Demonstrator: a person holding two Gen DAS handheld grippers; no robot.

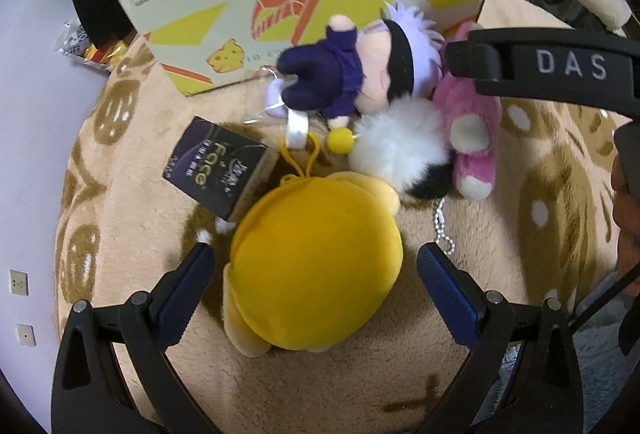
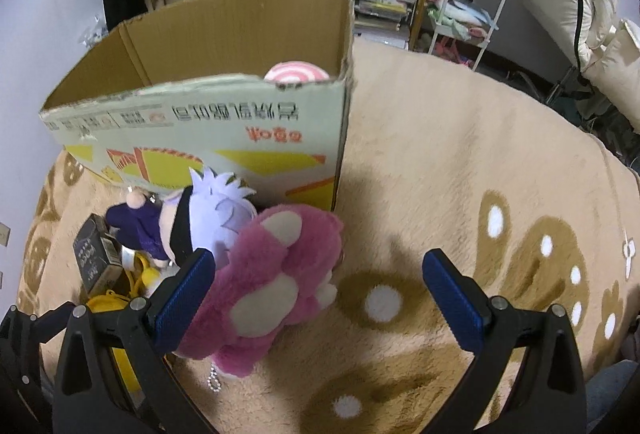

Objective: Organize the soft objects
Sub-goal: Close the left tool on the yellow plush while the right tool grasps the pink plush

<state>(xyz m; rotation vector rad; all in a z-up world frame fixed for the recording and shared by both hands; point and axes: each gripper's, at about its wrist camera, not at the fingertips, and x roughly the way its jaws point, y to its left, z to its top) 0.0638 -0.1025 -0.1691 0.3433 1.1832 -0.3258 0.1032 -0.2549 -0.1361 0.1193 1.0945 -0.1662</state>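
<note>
Left gripper: your left gripper [image 1: 312, 262] is spread wide, blue pads either side of the round yellow plush pouch [image 1: 316, 266], not pinching it as far as the left wrist view shows.
Right gripper: your right gripper [image 2: 316, 266] is released, nothing between the fingers; its left pad sits just in front of the pink furry plush bear [image 2: 276, 274].
Yellow pouch: lies on the beige fleece blanket with brown animal print [image 1: 540, 202], its yellow loop toward the toy pile.
Toy pile: purple-haired plush doll in dark blue clothes [image 1: 360, 66] rests against the printed cardboard box [image 2: 224, 138]; white and black fluffy pompom [image 1: 400, 146] lies between doll, bear and pouch, touching them.
Box: open top, standing on the blanket; a pink-and-white striped soft toy [image 2: 296, 72] sits inside at the right corner.
Other: small dark tissue pack [image 1: 216, 170] just left of the pouch.
</note>
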